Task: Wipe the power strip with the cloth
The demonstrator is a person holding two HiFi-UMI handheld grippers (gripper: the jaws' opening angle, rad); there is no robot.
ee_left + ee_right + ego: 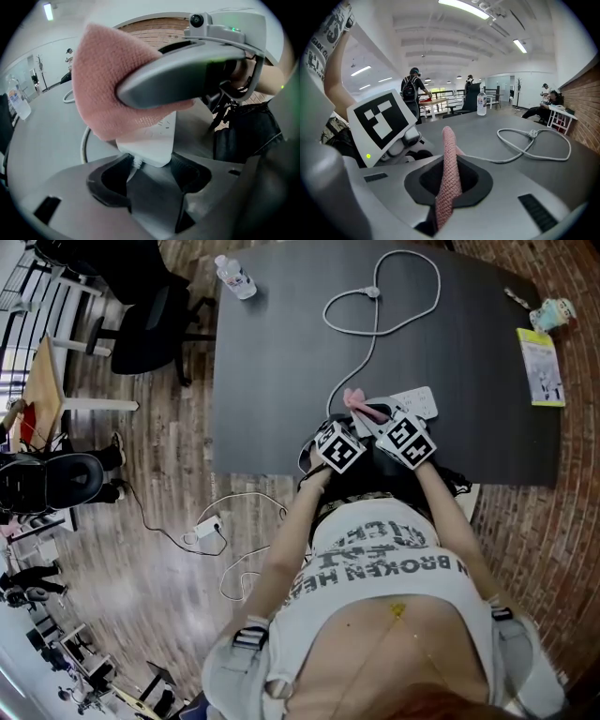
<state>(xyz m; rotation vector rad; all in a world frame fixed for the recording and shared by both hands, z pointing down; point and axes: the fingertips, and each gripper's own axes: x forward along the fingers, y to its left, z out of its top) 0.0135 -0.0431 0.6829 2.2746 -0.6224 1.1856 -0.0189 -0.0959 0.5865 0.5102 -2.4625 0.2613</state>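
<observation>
1. Dark table [281, 362]: the person stands at its near edge, with both grippers low over that edge, side by side.
2. Grey cord [412, 315]: loops across the middle of the table and runs back down to the strip.
3. Left gripper [151, 174]: jaws closed on the cord end of the power strip [157, 140], one on each side of the white body, just where the cord enters.
4. Right gripper [447, 183]: jaws pinched shut on the cloth [449, 150], which stands up between them as a narrow pink fold. Seen from the left gripper view, this gripper lies across the strip, just beyond the left jaws.
5. Power strip: at the table's near edge, its far end sticking out past the grippers toward the right. The held end is bare. The part beyond it is covered.
6. Cloth: pink, woven, draped over the top of the strip under the right gripper and touching the strip.
7. Booklet [541, 367]: far right of the table, well apart.
8. Water bottle [234, 277]: far left corner, lying on its side.
</observation>
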